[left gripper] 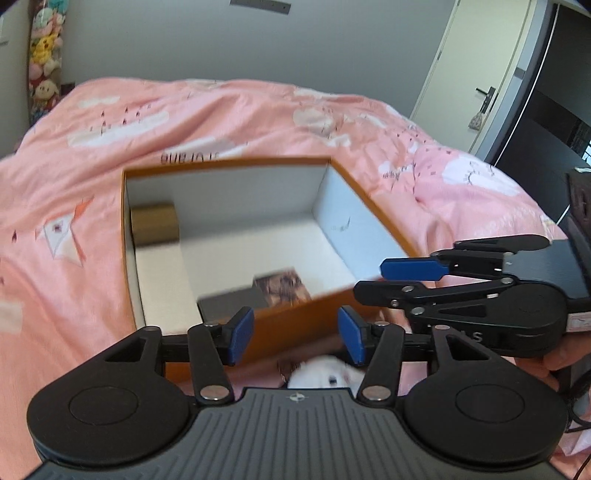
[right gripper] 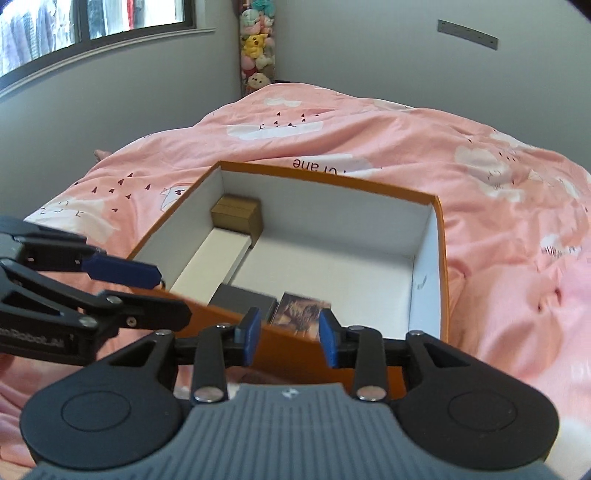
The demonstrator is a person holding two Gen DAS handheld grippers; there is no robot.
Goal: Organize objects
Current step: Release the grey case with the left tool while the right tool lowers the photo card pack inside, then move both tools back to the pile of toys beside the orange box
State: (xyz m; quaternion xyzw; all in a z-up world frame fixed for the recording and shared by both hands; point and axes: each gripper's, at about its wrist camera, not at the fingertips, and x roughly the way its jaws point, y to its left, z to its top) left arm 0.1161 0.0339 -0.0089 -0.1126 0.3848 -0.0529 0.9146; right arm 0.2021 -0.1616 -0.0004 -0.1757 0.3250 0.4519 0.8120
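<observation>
An orange box with a white inside lies open on the pink bed. In it are a brown carton, a long white box, a dark grey box and a picture card. My left gripper is open and empty just above the box's near wall. My right gripper is open and empty over the same wall; it also shows in the left wrist view. A white plush toy lies under the left gripper.
The pink duvet covers the bed all around the box. Stacked plush toys stand in the far corner. A door and a dark cabinet are at the right. A window is at the left.
</observation>
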